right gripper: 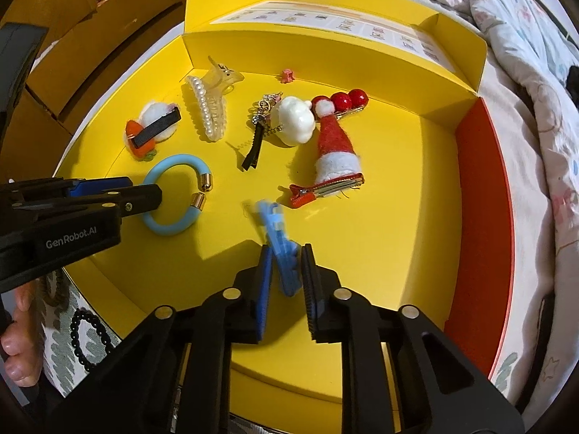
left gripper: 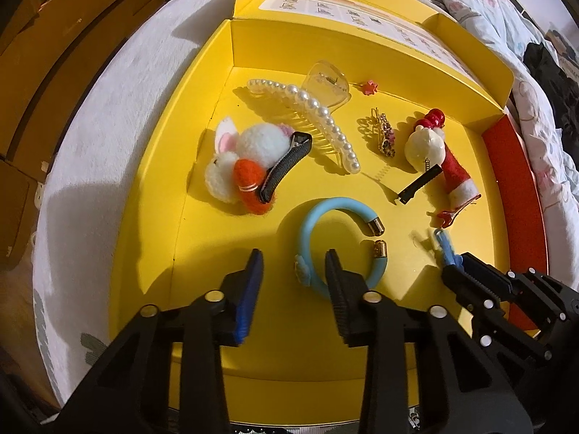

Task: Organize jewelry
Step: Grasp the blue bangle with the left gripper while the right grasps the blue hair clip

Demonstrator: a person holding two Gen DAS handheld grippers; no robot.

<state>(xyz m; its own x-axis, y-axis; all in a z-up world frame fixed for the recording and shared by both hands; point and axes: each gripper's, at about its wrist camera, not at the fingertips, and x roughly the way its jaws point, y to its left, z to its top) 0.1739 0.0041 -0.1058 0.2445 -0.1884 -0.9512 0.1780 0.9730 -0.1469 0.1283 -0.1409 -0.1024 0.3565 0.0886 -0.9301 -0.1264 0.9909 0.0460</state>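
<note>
A yellow box (left gripper: 202, 144) holds hair accessories. My right gripper (right gripper: 286, 253) is shut on a small blue hair clip (right gripper: 280, 246) and holds it just above the box floor; it shows blurred in the left wrist view (left gripper: 445, 249). My left gripper (left gripper: 293, 256) is open and empty, its right finger over a light blue bangle (left gripper: 315, 224) with gold ends. Further back lie a bunny-and-carrot clip (left gripper: 246, 159), a pearl claw clip (left gripper: 325, 119), a small jewelled clip (left gripper: 383, 133), a white bear clip (left gripper: 423, 148) and a Santa hat clip (left gripper: 456, 177).
A tiny red star clip (left gripper: 369, 86) lies near the box's back wall. The box lid (left gripper: 362, 11) stands open behind. A red box edge (left gripper: 514, 195) is at the right. A black bead bracelet (right gripper: 87, 332) lies outside on the patterned bedding.
</note>
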